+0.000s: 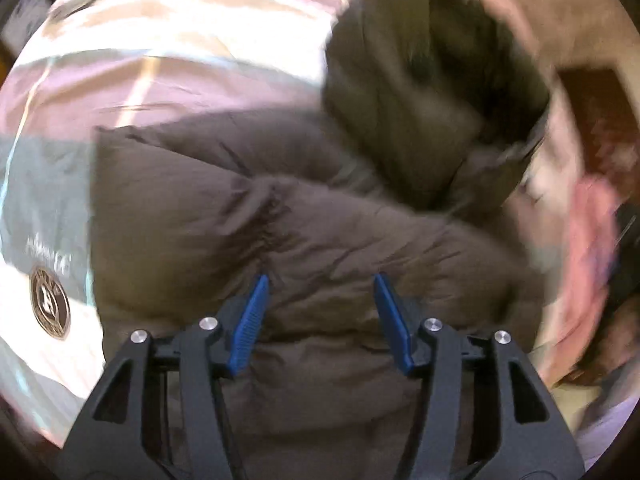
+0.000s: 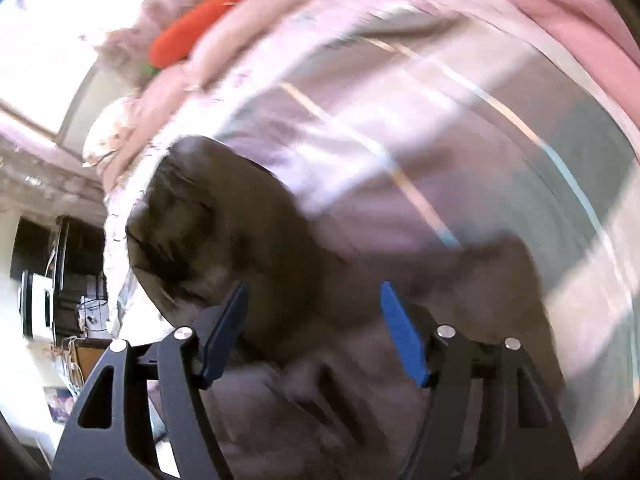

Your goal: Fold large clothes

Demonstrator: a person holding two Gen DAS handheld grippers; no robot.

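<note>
Jaws of the left gripper (image 1: 320, 280) are spread over a puffy, quilted brown jacket (image 1: 224, 216), nothing clasped. The right gripper (image 2: 314, 292) is likewise parted, empty. The jacket is laid on a smooth striped bedsheet (image 2: 420, 128).

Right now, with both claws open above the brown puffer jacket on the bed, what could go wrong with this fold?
1. Neither the left claw nor the right claw grips the jacket; its puffy quilting may spring back and undo the fold.
2. The hood end bunches up in a heap, so the bundle may end up lopsided.
3. Both views are blurred, so a re-grasp might catch the striped bedsheet instead.
</note>
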